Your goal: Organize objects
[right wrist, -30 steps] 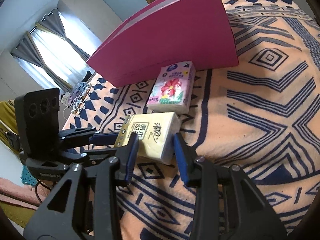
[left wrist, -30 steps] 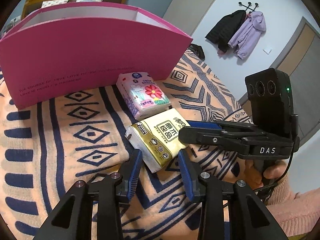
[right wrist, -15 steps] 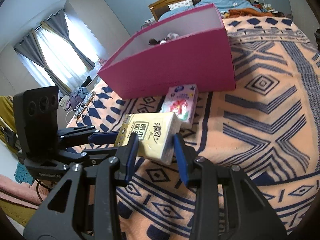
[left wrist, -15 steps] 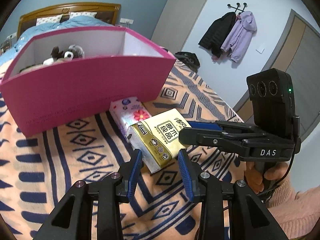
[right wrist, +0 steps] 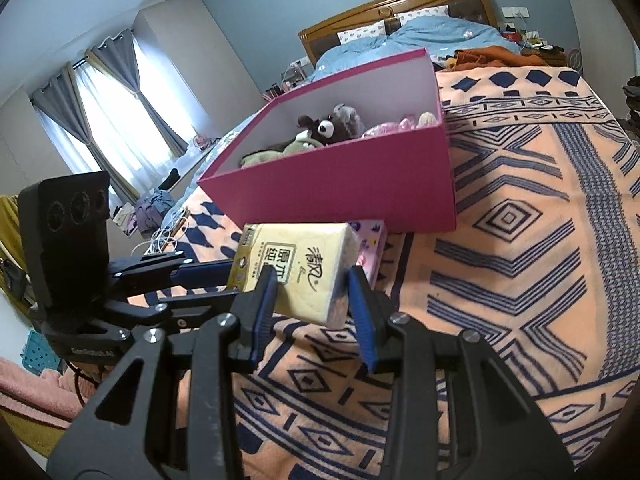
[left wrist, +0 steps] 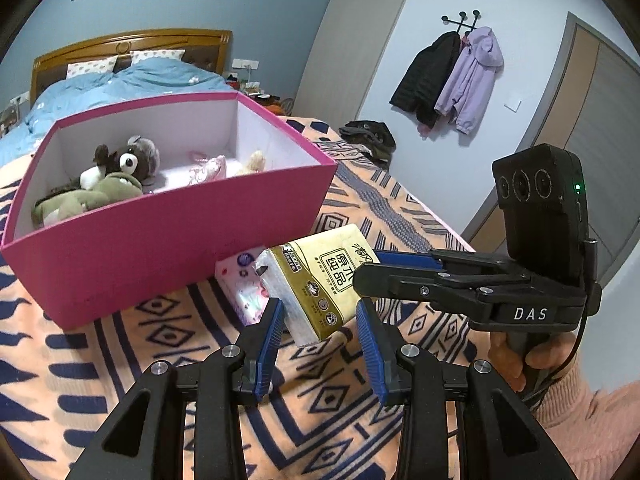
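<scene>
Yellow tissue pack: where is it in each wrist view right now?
Left wrist: yellow tissue pack at centre, tilted, just beyond the blue fingers.
Right wrist: yellow tissue pack left of centre, between the blue fingers.
Shared landmark: pink box behind it in both.

pink box (left wrist: pixel 168 264) walling the far side; blanket (right wrist: pixel 520 280) rightward open

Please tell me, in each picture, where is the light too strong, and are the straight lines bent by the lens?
Right wrist view: the window is washed out white between its curtains; the box leans. Left wrist view: even indoor light, no glare; the door frame curves, the corners are black, and the yellow tissue pack is sharp.
</scene>
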The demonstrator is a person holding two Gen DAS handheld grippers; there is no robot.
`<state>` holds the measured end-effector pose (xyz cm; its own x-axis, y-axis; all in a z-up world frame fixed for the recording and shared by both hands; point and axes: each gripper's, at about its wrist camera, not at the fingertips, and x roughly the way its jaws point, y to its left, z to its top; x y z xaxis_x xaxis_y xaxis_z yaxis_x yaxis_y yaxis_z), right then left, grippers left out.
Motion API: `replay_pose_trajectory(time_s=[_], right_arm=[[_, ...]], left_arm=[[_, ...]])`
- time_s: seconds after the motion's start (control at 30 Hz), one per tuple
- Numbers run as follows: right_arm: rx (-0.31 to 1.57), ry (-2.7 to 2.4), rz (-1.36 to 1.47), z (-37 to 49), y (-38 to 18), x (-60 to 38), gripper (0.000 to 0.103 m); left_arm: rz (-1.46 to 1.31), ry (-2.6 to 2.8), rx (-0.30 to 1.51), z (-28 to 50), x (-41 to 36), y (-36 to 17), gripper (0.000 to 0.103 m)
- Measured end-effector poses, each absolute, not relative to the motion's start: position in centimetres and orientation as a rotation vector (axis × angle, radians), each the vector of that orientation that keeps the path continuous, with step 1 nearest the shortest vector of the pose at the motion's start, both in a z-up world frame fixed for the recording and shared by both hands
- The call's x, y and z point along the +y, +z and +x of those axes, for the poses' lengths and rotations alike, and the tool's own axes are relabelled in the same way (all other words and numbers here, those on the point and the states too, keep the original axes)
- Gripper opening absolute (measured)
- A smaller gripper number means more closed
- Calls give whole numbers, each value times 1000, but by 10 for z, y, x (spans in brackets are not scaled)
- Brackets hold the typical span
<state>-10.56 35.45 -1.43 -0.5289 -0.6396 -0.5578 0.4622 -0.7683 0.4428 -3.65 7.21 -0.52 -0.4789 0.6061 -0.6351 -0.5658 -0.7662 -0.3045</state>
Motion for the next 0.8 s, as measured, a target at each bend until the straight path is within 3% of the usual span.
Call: replay_pose_trajectory(time_s=[0.8], right_arm=[[-292,-2324,891,-121,9,355,40]], left_arm=[[-932,2275,-87,-63,75,14,37]])
